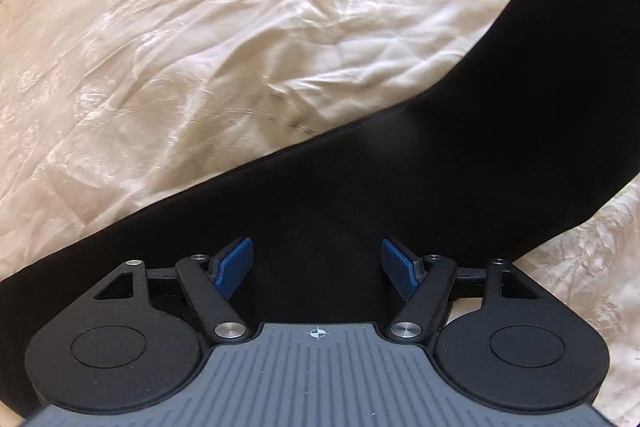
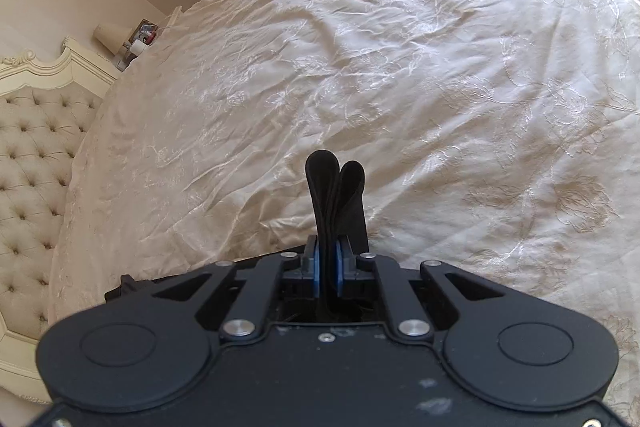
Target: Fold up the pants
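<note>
— Two grippers are at work, and only one has cloth in it. Nearest in the right wrist view, the right gripper (image 2: pixel 328 263) has its blue pads (image 2: pixel 317 269) pinched narrow on a bunched fold of the black pants (image 2: pixel 336 187); two loops of fabric stick up past the fingertips.

— And the other one?

— The left gripper (image 1: pixel 318 267) stands wide, its blue pads (image 1: pixel 234 267) well apart and pressing on nothing. It points steeply down over the pants (image 1: pixel 400 187), which lie flat beneath it on the cream bedspread (image 1: pixel 200 47).

— Where does the garment run from there?

— From the near edge of the bed it crosses under the left fingers, then sweeps up toward the far right corner of that view as a dark band, which looks lifted off the cover. I judge that band leads to the right gripper's hold.

— So which step is this?

— A fold in progress, I'd say: one end raised and carried, the rest resting on the bed. Beyond it only rumpled bedspread (image 2: pixel 440 67) shows, then the tufted headboard (image 2: pixel 36 155) at the far left.

— What does the next move call for?

— Probably the left gripper pinning or gripping the flat part, while the right lays its end over so the edges meet. Slack cloth could bunch, so some tension matters.
</note>
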The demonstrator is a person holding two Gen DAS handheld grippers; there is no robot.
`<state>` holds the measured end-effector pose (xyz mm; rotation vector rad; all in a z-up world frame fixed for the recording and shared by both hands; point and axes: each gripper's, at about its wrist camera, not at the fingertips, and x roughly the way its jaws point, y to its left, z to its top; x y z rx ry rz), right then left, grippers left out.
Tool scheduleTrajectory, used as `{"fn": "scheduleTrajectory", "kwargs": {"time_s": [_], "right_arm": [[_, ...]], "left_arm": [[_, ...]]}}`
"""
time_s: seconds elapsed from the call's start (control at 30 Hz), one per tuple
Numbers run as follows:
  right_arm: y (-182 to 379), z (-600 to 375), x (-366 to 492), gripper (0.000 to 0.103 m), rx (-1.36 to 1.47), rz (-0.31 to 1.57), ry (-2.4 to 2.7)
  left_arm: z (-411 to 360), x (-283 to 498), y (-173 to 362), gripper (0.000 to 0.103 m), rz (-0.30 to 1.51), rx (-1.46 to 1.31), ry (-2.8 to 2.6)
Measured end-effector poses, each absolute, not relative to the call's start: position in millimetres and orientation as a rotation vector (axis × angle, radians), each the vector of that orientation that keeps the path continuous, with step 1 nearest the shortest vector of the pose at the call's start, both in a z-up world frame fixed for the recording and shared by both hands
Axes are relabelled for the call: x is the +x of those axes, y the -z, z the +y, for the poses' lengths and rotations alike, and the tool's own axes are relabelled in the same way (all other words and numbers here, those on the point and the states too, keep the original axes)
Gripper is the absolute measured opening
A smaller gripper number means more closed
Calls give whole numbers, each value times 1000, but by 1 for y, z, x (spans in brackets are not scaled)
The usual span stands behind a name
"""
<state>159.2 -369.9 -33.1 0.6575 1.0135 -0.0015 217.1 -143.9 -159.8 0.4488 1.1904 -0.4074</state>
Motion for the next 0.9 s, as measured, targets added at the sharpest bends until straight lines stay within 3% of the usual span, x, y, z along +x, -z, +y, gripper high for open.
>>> {"fn": "scheduleTrajectory", "kwargs": {"time_s": [0.27,0.6,0.9], "right_arm": [[15,-239,179,9,540,994,-44],[105,-71,201,9,397,1065,-2],[144,-41,209,10,372,1067,121]], "left_arm": [[-16,228,117,70,1170,252,328],[100,234,102,70,1167,189,225],[130,231,104,70,1189,145,244]]}}
